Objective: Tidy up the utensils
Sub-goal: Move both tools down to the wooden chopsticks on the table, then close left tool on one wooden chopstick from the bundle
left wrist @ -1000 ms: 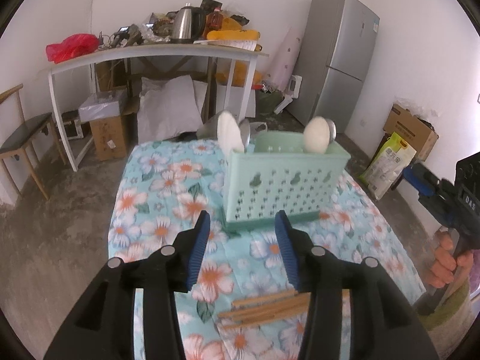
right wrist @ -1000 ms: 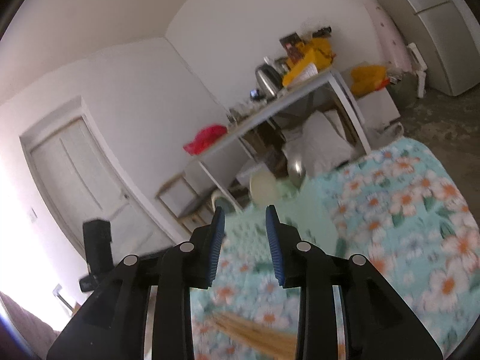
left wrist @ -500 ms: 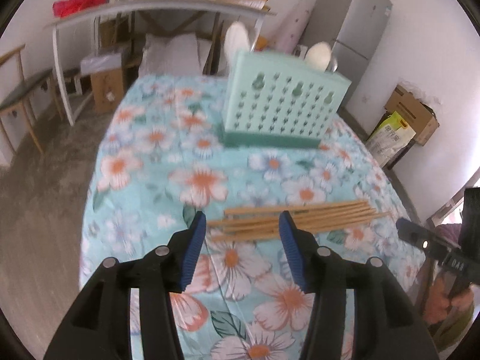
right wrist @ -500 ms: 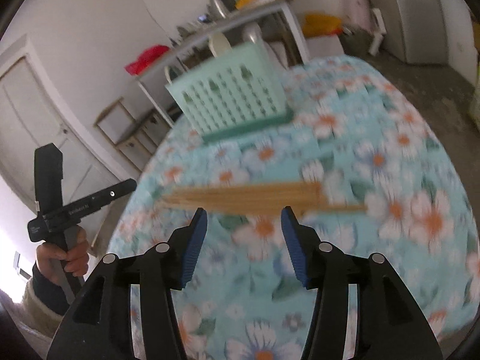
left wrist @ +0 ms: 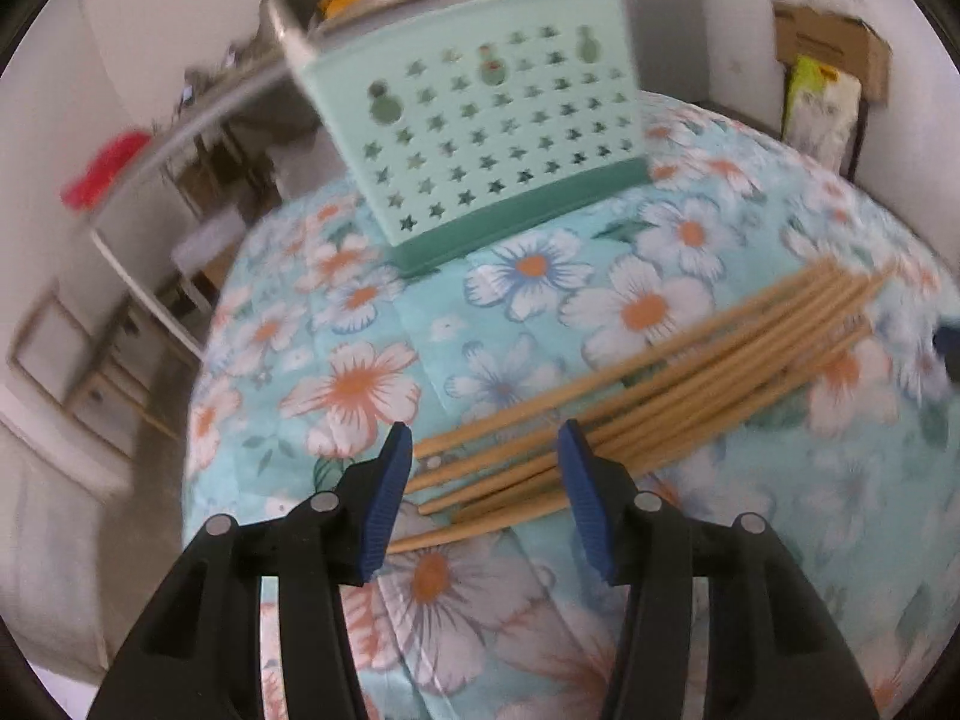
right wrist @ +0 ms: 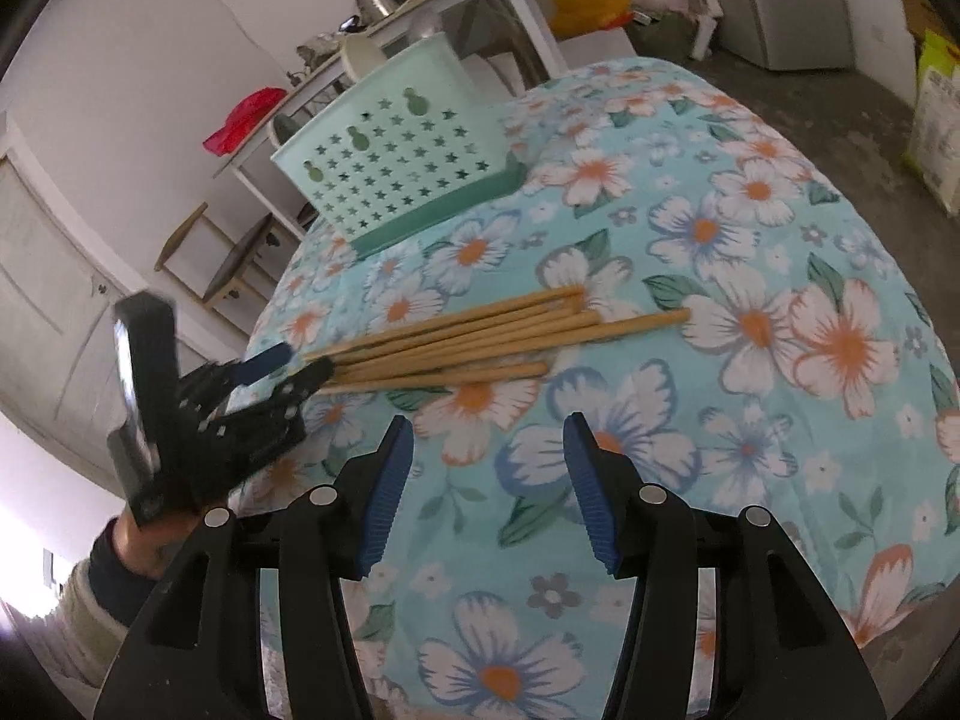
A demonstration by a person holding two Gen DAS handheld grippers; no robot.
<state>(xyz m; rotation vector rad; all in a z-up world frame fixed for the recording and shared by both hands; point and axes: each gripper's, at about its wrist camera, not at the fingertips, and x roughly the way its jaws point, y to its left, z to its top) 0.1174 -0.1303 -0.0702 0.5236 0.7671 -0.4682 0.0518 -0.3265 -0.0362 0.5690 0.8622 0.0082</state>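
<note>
I have dropped both tongs toward the chopsticks (left wrist: pixel 648 384) on the counter (right wrist: pixel 780 276); left tongs (left wrist: pixel 485 468) straddle their ends, spread; right tongs (right wrist: pixel 489 459), just widened, empty.

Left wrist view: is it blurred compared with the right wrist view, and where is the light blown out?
Left wrist view: motion-smeared, worst at the room's left edge; the chopsticks and basket stay readable. Right wrist view: sharper, floral cloth crisp, with the lower-left corner blown out to white. Both bend straight edges, fisheye fashion.
</note>
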